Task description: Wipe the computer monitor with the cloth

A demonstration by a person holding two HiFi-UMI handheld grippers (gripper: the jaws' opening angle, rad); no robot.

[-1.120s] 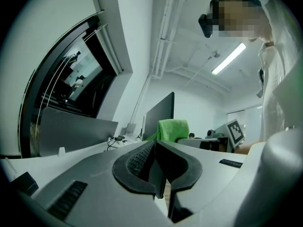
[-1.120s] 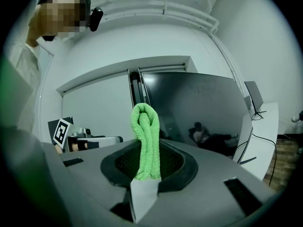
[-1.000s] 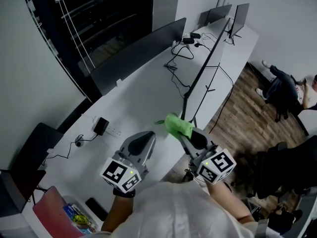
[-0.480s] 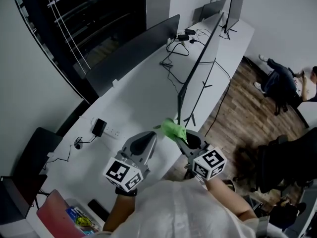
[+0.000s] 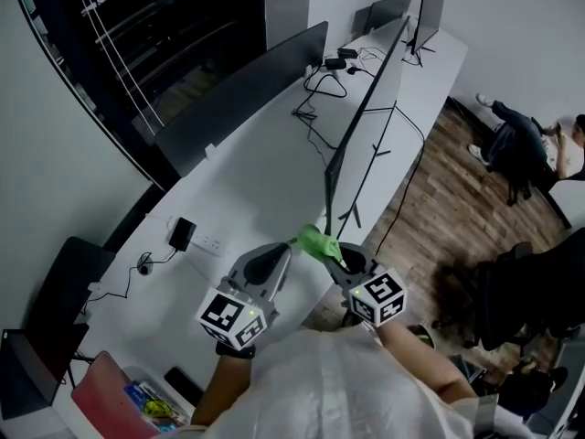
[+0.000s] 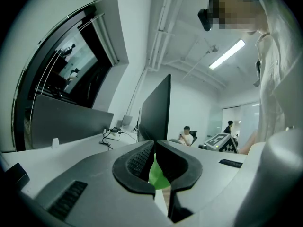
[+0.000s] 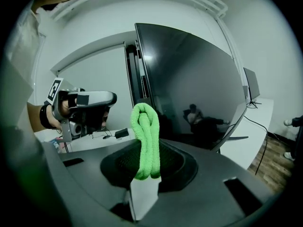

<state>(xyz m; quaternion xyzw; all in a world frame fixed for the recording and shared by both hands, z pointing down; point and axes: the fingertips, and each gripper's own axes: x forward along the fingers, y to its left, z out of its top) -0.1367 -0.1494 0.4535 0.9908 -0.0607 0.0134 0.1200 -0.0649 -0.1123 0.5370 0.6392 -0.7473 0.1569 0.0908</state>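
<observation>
The dark monitor (image 5: 366, 108) stands edge-on in the head view, running up the white desk (image 5: 247, 190). In the right gripper view its black screen (image 7: 194, 89) fills the space just beyond the jaws. My right gripper (image 5: 333, 252) is shut on a folded green cloth (image 7: 145, 138), which sticks up from the jaws just short of the monitor's near edge. The cloth (image 5: 316, 240) also shows in the head view, below the monitor's stand. My left gripper (image 5: 277, 252) hovers beside it on the left. Its jaws (image 6: 154, 148) are shut with nothing held. The green cloth (image 6: 157, 175) shows behind them.
A grey divider panel (image 5: 242, 85) runs along the desk's left side. Cables (image 5: 320, 99) lie mid-desk and a power strip (image 5: 196, 238) sits near the left edge. More monitors (image 5: 425, 12) stand at the far end. A person sits at the right (image 5: 526, 149) beside office chairs (image 5: 521, 291).
The right gripper and the cloth have drifted slightly left and down, closer to the left gripper. The head view has shifted, so the monitor's near edge now sits right above the cloth.
</observation>
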